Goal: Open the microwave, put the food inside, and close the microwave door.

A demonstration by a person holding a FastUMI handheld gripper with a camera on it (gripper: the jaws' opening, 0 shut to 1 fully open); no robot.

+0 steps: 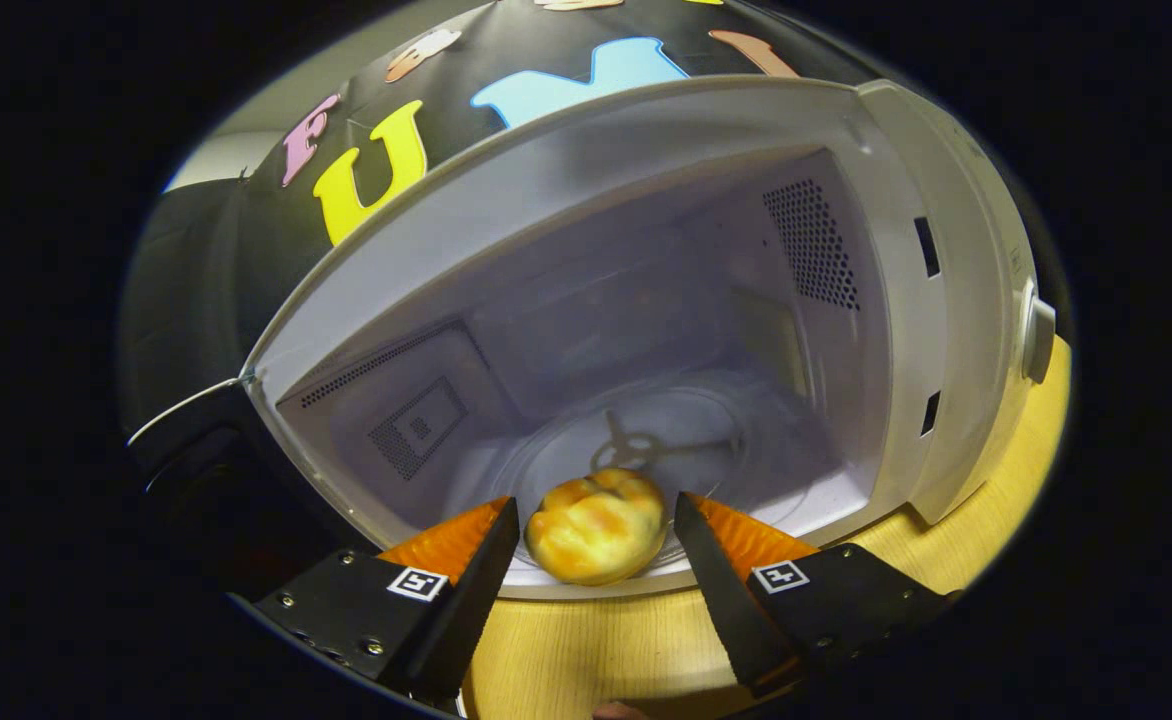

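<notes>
**Open microwave, bun on turntable, fingers spread**

- Microwave [906, 300]: pale casing on wooden table [586, 650]; cavity open and facing the gripper, vent perforations on the side wall and ceiling. Door [196, 440] swung wide on the left, dark, seen edge-on.
- Turntable [666, 440]: clear glass plate on cavity floor, hub visible beyond the food.
- Bun [596, 525]: golden, rounded, resting at the front edge of the turntable, just inside the cavity mouth and between the fingers.
- Gripper [596, 535]: released; fingers spread either side of the bun with a visible gap on both sides, no pressure on it.

Handling note, as judgement: food appears placed, door left to close. Best drawn straight back along the finger line, keeping both tips off the bun to avoid rolling it out over the sill; then round to the door's outer face for a steady push.

Pose: tilted, pointed slightly downward into the cavity, tips at the cavity sill.
</notes>
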